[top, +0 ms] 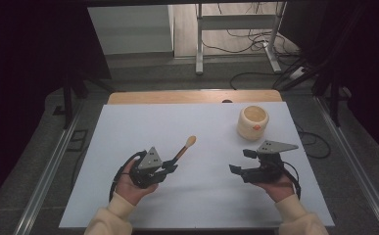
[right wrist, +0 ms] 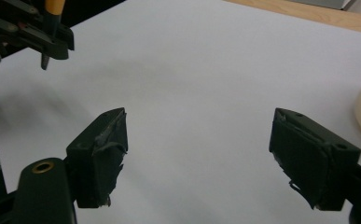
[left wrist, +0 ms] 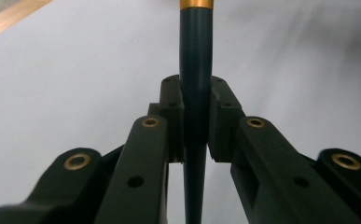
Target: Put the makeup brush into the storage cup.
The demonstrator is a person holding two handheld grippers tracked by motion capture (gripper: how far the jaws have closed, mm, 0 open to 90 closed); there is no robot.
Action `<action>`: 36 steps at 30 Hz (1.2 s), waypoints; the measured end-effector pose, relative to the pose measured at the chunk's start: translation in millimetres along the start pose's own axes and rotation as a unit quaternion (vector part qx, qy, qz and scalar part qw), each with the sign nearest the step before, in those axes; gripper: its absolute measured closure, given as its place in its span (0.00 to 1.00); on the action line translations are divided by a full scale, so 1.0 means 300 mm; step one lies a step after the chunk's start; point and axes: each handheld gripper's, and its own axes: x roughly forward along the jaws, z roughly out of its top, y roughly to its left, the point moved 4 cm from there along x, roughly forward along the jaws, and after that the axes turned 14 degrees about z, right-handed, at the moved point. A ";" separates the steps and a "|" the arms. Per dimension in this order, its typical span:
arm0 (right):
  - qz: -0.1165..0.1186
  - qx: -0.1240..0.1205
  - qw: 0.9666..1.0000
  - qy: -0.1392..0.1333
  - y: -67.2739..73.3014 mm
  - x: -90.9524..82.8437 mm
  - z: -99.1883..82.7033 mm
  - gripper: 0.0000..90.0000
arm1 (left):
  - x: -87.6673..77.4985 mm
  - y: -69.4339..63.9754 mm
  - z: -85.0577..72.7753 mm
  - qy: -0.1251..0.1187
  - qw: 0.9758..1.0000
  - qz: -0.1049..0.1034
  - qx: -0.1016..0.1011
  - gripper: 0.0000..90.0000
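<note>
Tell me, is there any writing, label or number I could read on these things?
No readable text anywhere.
The cream cup bears an orange mark, too small and blurred to read.
The brush in the left tongs shows a gold band, no lettering.

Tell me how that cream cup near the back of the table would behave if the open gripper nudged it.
The cup looks squat and wide-based, so it would probably slide on the white sheet rather than tip. It looks thick-walled, maybe ceramic: likely heavy for its size and breakable. The right gripper is open and apart from it.
</note>
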 end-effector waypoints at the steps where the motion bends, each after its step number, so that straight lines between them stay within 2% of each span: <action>1: 0.006 -0.002 1.000 -0.004 0.006 0.005 0.003 0.22 | 0.000 0.000 0.001 -0.001 1.000 0.000 0.000 0.88; 2: 0.006 -0.002 1.000 -0.004 0.006 0.005 0.003 0.22 | 0.000 0.000 0.001 -0.001 1.000 0.000 0.000 0.88; 5: 0.031 0.000 0.999 -0.023 0.026 0.035 0.016 0.22 | -0.001 -0.002 0.007 -0.006 1.000 -0.003 -0.005 0.88; 8: 0.040 0.003 0.999 -0.032 0.040 0.064 0.024 0.21 | 0.000 -0.007 0.010 -0.009 1.000 -0.004 -0.005 0.88; 15: 0.062 0.005 0.997 -0.036 0.072 0.120 0.030 0.21 | 0.005 -0.016 0.012 -0.008 1.000 -0.007 -0.003 0.88; 24: 0.070 0.014 0.996 -0.046 0.086 0.138 0.032 0.22 | 0.017 -0.035 0.014 -0.006 1.000 -0.009 0.001 0.88; 29: 0.081 0.024 0.995 -0.062 0.091 0.141 0.035 0.22 | 0.029 -0.049 0.017 -0.005 1.000 -0.012 -0.002 0.88; 33: 0.094 0.038 0.992 -0.081 0.097 0.153 0.038 0.22 | 0.035 -0.064 0.023 -0.008 1.000 -0.013 0.002 0.88; 36: 0.094 0.038 0.991 -0.083 0.100 0.157 0.039 0.22 | 0.040 -0.070 0.025 -0.008 1.000 -0.016 0.000 0.88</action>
